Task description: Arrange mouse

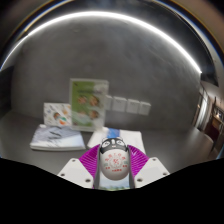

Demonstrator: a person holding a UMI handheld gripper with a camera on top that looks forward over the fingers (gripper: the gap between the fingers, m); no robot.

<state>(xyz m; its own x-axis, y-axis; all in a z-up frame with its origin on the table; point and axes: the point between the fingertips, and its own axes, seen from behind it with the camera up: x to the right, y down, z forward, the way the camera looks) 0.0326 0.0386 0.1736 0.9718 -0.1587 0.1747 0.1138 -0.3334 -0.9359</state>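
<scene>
Starting at the left, I am seeing a flat plastic-wrapped packet (57, 137) lying on the grey table (25, 125), with a small green-and-white card (57, 113) standing just behind it. A little further right and further back, a taller green-and-white box (88, 99) is standing upright against the pale wall, and a row of white wall sockets (128, 104) is running off to its right. Coming to the near centre, I am holding the gripper (114, 170) partly open, and the mouse (114, 160), grey and white with a dark scroll wheel, is sitting between the two fingers with the magenta pads (93, 159) pressing against its left and right flanks, so the claw is looking closed on it. Just beyond the mouse, a blue-edged pale sheet (105, 136) is lying on the table. At the far right, a brown door-like panel (211, 112) is showing, too warped for me to name surely.
</scene>
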